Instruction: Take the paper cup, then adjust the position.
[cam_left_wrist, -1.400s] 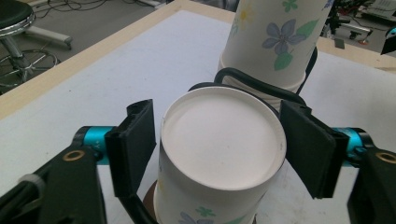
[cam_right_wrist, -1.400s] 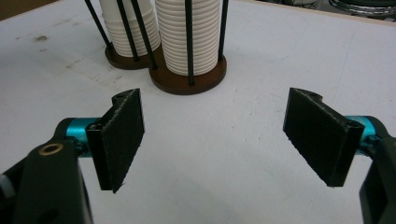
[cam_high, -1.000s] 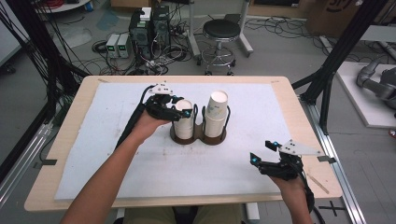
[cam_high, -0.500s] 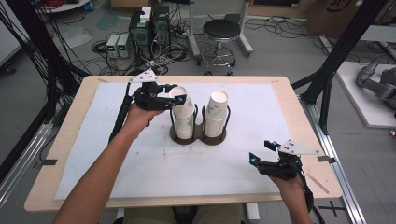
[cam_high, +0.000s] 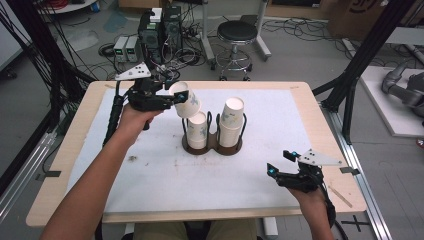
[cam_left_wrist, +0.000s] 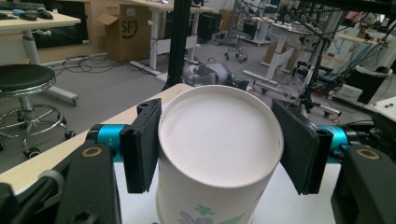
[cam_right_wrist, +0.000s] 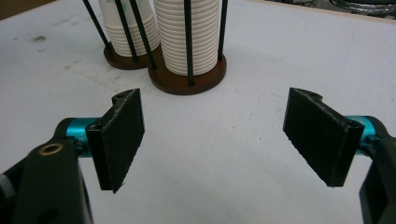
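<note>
High view: left gripper (cam_high: 176, 98) now up and back toward the far left of the table (cam_high: 150, 200), higher than a second ago, when it sat low against the left stack. Pinches a single paper cup (cam_high: 186, 99), tilted, lifted clear of the left stack (cam_high: 197, 131) and hanging just above and to the left of it; earlier that cup still sat on the stack. Jaws closed a little further on the cup within that second. Left stack shorter than the right stack (cam_high: 232, 121). Both stacks unmoved in the dark round holder (cam_high: 212, 146) with its thin black rods, mid-table on the white mat (cam_high: 150, 170). Right gripper (cam_high: 278, 162) in the same spot near the front right edge as before, jaws spread, nothing between them.

Left gripper view: cup (cam_left_wrist: 219, 154) seen bottom-first, pressed from both sides by the black pads (cam_left_wrist: 142, 144), a green and blue print on its wall. Table edge, a stool (cam_left_wrist: 23, 84) and a cardboard box (cam_left_wrist: 123, 35) beyond.

Right gripper view: right gripper (cam_right_wrist: 212, 140) held low over the mat, pads (cam_right_wrist: 119, 135) wide apart, bare mat between. Holder (cam_right_wrist: 187, 79) and both stacks ahead, well apart from the jaws.
</note>
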